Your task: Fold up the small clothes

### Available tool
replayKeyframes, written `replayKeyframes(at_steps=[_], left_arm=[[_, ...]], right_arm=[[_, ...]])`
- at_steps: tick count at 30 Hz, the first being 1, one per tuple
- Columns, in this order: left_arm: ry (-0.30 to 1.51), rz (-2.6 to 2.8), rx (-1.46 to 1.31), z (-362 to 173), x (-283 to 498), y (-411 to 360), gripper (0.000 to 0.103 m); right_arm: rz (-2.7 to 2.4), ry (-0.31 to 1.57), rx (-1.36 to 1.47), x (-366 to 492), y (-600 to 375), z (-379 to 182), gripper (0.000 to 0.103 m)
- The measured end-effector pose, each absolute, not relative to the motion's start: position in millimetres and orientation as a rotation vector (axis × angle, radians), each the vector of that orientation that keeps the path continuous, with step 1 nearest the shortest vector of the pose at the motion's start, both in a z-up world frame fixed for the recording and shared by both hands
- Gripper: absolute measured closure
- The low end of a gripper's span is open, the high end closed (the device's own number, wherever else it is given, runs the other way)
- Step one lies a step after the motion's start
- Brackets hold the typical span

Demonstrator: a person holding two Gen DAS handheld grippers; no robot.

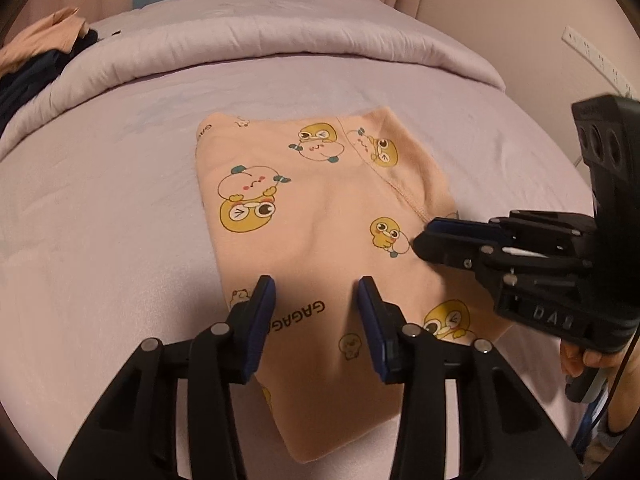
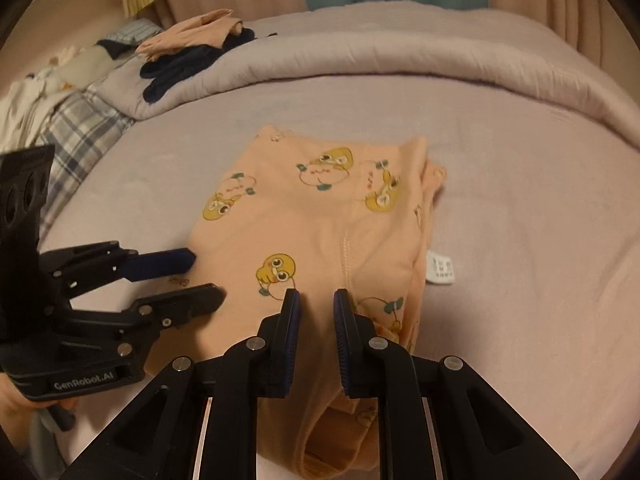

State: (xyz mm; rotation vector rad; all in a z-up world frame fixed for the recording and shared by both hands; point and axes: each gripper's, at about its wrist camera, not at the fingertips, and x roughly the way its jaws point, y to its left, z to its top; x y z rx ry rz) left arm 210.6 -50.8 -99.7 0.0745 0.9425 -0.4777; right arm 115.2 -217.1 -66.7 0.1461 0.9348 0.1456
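A peach garment with yellow duck prints [image 1: 316,216] lies folded flat on the lilac bed sheet [image 1: 100,208]; it also shows in the right wrist view [image 2: 320,232], with a white care label [image 2: 440,271] sticking out at its right edge. My left gripper [image 1: 316,288] is open and empty, hovering over the garment's near part. My right gripper [image 2: 316,296] is open with a narrower gap, over the garment's near right part, gripping nothing. In the left wrist view the right gripper [image 1: 424,236] reaches in from the right, its tips at the garment's right edge. In the right wrist view the left gripper [image 2: 204,276] is at the garment's left edge.
A rolled lilac quilt [image 2: 400,56] runs along the far side of the bed. A pile of peach and dark navy clothes [image 2: 188,48] sits at the far left, beside plaid fabric [image 2: 76,128]. Curtains hang behind. A power strip [image 1: 592,56] is on the wall at right.
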Motion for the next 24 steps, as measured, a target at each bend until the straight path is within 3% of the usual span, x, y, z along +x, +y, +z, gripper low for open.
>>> replayKeyframes(at_steps=[24], left_arm=[[0.967,-0.448,0.161,-112,171,-52,0.061]], right_arm=[[0.188,0.963,0.209,69,-215,-80,0.087]])
